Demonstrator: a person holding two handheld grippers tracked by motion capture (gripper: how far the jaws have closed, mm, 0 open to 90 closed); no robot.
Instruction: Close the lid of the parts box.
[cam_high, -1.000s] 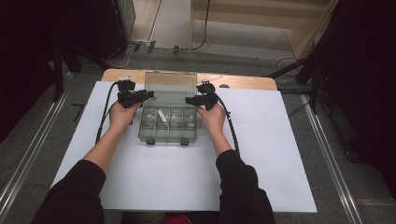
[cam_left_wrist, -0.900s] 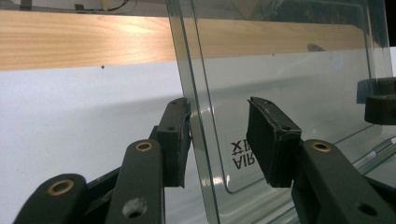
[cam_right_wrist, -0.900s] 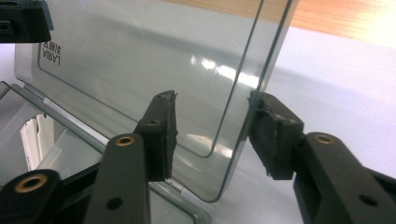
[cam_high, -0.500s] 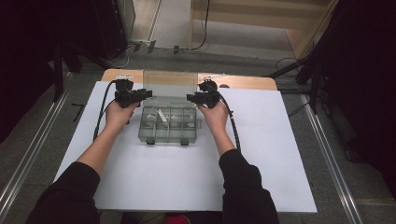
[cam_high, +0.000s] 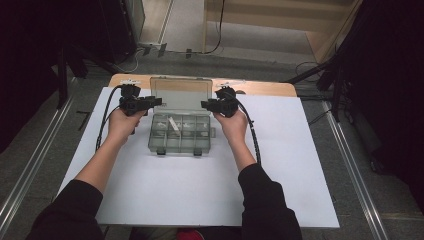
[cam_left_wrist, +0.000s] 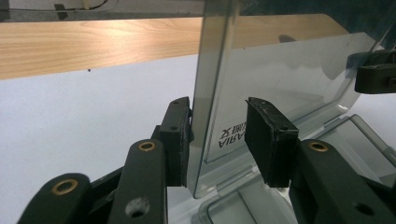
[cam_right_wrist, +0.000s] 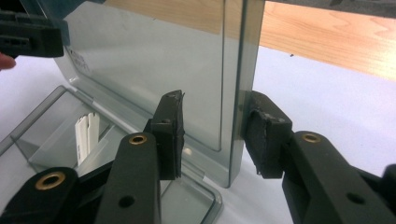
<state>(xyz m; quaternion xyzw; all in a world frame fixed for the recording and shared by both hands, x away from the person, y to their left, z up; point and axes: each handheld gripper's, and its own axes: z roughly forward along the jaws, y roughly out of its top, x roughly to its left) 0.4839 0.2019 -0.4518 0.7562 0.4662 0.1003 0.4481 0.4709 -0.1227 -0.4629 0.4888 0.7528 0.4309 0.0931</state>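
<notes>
A: Where was the clear compartment box (cam_high: 177, 132)?

B: On the white sheet (cam_high: 200, 180), its far edge near the wooden table strip (cam_high: 260, 88). Its lid (cam_high: 181, 93) stood raised at the box's far side.

A: And inside?

B: A small white strip (cam_high: 173, 124) lay in one far compartment; whether the near compartments held anything I couldn't tell.

A: The grippers?

B: The left gripper (cam_left_wrist: 217, 140) straddled the lid's left edge, jaws spread, one pad touching it. The right gripper (cam_right_wrist: 215, 135) straddled the lid's right edge, jaws also spread, one pad against it.
</notes>
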